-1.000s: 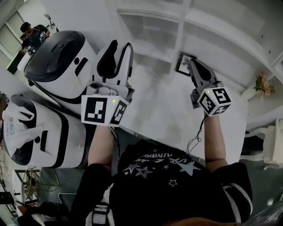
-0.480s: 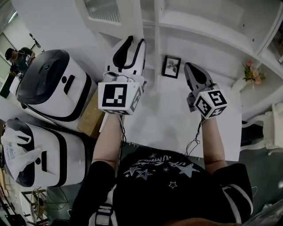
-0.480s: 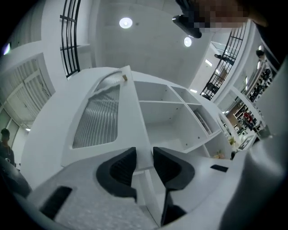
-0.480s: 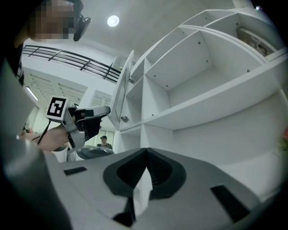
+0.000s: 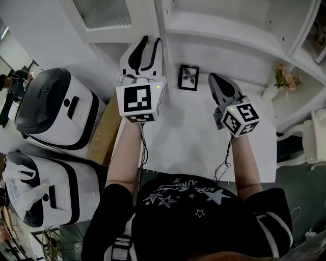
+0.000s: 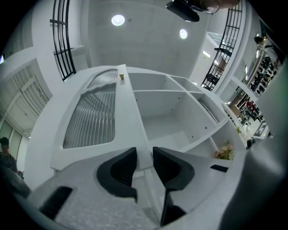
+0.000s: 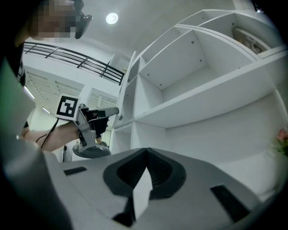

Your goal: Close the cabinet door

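The white cabinet door [image 5: 102,15] with ribbed glass stands swung out from the shelf unit [image 5: 229,25]. In the left gripper view the door [image 6: 92,117] fills the left side, and its free edge runs down between the jaws. My left gripper [image 5: 152,38] [image 6: 144,150] is nearly closed, its pads on either side of that edge. In the right gripper view the door [image 7: 130,85] shows edge-on, with the left gripper [image 7: 112,112] at it. My right gripper [image 5: 214,77] [image 7: 146,150] hovers over the white tabletop [image 5: 198,137], shut and empty.
A small framed picture [image 5: 188,77] leans at the shelf's foot between the grippers. Pink flowers [image 5: 281,75] stand at the right. Two white-and-black machines [image 5: 53,102] [image 5: 46,181] and a cardboard box [image 5: 104,127] are at the left. A person [image 5: 7,81] stands far left.
My left gripper has swept right toward the shelf unit, and the door has come with it. The right gripper has shifted a little. The framed picture now lies between the grippers.
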The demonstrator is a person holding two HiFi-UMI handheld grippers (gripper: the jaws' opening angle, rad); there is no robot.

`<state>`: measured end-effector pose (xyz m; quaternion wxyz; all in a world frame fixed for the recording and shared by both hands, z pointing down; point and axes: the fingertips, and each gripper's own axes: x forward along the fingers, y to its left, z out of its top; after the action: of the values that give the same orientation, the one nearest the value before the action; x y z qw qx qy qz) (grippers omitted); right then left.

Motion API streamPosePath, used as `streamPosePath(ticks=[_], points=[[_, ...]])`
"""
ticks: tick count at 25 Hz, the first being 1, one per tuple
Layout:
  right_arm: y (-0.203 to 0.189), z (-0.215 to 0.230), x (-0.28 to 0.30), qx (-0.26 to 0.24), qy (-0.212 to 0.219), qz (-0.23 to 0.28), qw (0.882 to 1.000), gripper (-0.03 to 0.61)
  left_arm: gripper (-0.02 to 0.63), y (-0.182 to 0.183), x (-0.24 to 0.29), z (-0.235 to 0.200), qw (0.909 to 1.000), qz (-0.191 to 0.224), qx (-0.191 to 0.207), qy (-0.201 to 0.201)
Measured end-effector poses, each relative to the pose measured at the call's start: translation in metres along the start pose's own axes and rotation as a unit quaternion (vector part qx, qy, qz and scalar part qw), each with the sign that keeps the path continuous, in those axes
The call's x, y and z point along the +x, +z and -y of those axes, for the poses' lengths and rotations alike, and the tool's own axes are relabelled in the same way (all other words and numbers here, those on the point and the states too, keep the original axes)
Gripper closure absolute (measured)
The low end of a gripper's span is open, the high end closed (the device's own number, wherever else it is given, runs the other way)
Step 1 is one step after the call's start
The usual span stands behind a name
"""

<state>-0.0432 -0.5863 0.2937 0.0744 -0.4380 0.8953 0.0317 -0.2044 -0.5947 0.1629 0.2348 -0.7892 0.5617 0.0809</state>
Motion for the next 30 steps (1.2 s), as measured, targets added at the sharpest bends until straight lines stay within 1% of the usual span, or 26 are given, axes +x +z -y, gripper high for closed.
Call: streamPosePath(ticks=[4, 12, 22, 26, 30], points=[[-0.001, 0.009, 0.001, 0.002, -0.003, 0.002, 1.0, 0.573, 0.495, -0.009, 0.018, 0.0, 0.9998, -0.019, 0.0, 0.001], [-0.002, 0.019, 0.008, 0.006, -0.001, 0.006, 1.0, 0.574, 0.505, -0.019, 0.042, -0.003, 0.9995, -0.031, 0.002, 0.002], [-0.008, 0.037, 0.01, 0.017, -0.006, 0.008, 1.0, 0.574, 0.508, -0.023, 0.048, -0.004, 0.9997, -0.018, 0.008, 0.014], [-0.013, 0.035, 0.01, 0.022, -0.005, 0.004, 1.0, 0.574, 0.507, -0.023, 0.047, -0.004, 0.9997, -0.018, 0.006, 0.017], [-0.012, 0.029, 0.009, 0.02, -0.002, 0.004, 1.0, 0.574, 0.506, -0.023, 0.046, -0.004, 0.9998, -0.016, -0.001, 0.01]])
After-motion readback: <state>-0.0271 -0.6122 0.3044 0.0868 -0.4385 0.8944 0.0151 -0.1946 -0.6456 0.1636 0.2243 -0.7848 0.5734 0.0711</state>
